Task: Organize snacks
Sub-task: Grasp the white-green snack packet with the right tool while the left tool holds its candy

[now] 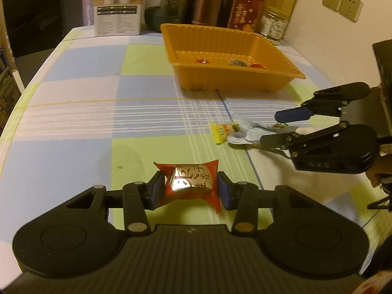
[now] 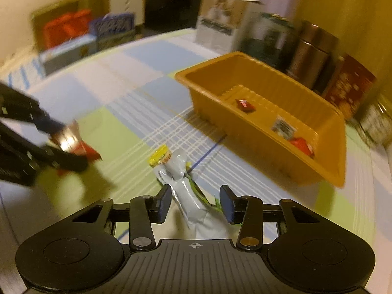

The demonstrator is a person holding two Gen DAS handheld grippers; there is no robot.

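My left gripper is shut on a red and gold snack packet, just above the checked tablecloth. It also shows in the right wrist view, held by the left gripper. My right gripper is open around a silver and green snack packet that lies on the cloth; the fingers do not touch it. A small yellow candy lies beside that packet and also shows in the right wrist view. The orange tray stands farther back with three snacks inside.
Boxes, tins and jars stand along the table's far edge behind the tray. A white box stands at the back left. More boxes lie beyond the table's left side. Wall sockets are on the right wall.
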